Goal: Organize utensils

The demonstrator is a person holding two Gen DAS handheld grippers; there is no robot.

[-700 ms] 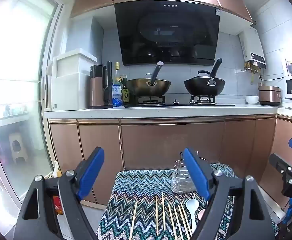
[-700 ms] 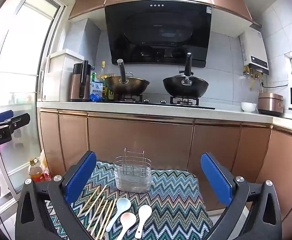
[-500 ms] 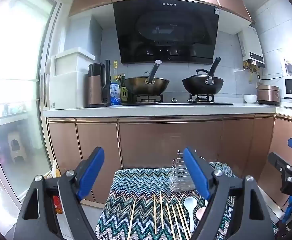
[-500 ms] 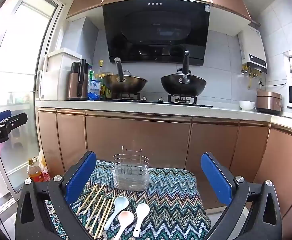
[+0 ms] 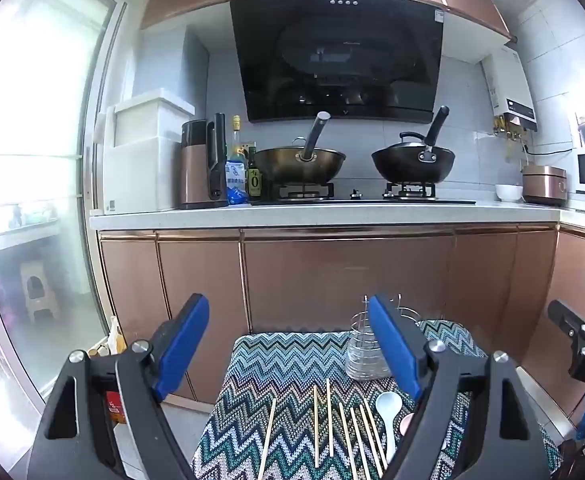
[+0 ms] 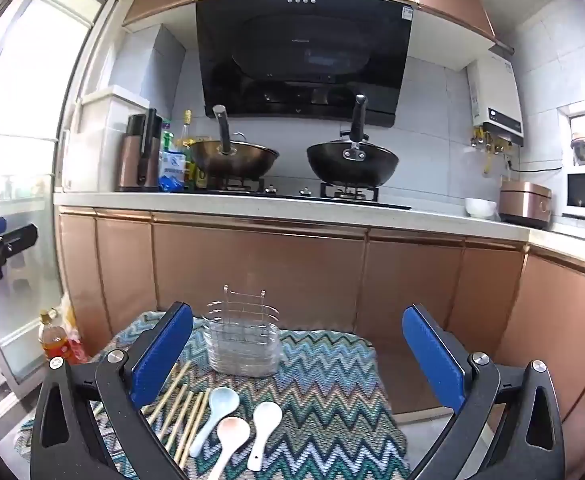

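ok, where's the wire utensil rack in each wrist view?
Left wrist: wire rack right of centre, partly behind the left gripper's right finger.
Right wrist: wire rack just left of centre, in full view between the fingers.
Shared landmark: zigzag cloth under it.

three spoons (image 6: pixel 228 436), one wire holder (image 6: pixel 244 340), two woks (image 6: pixel 234 158)
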